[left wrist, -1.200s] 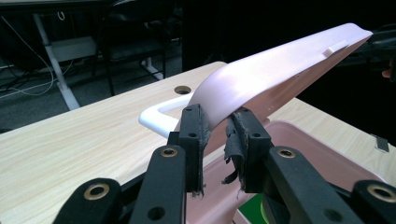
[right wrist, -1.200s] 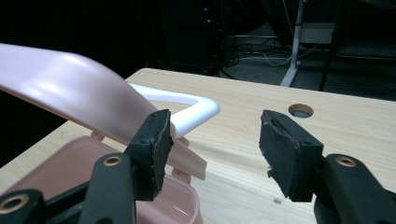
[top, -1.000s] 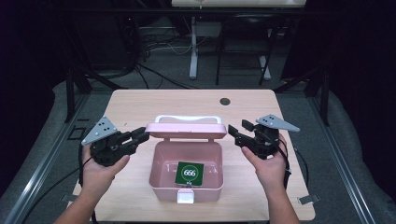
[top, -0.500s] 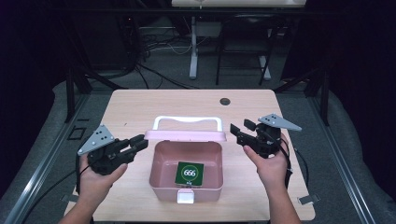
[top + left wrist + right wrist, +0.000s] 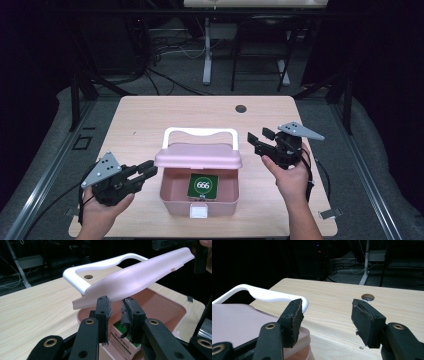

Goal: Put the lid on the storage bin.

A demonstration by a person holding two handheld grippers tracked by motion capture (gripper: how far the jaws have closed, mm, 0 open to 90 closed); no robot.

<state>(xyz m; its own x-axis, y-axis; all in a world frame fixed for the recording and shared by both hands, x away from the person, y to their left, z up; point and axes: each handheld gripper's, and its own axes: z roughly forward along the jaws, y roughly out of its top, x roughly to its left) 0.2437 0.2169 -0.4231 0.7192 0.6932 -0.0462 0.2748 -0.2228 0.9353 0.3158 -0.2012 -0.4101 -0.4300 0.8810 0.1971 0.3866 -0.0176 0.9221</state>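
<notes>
While lid (image 5: pixel 198 158) half-raised, green card (image 5: pixel 202 185) lies inside pink box (image 5: pixel 172 197).

Table (image 5: pixel 150 120) lit bright from above, bkgd v. dark, high view soft/blurry, gripper views sharper.

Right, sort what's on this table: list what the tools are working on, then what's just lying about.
In play:
pink box
its half-raised lid
white handle
green 666 card inside
left tool
right tool

Lying about:
cable hole in the table
floor cables beyond
</notes>
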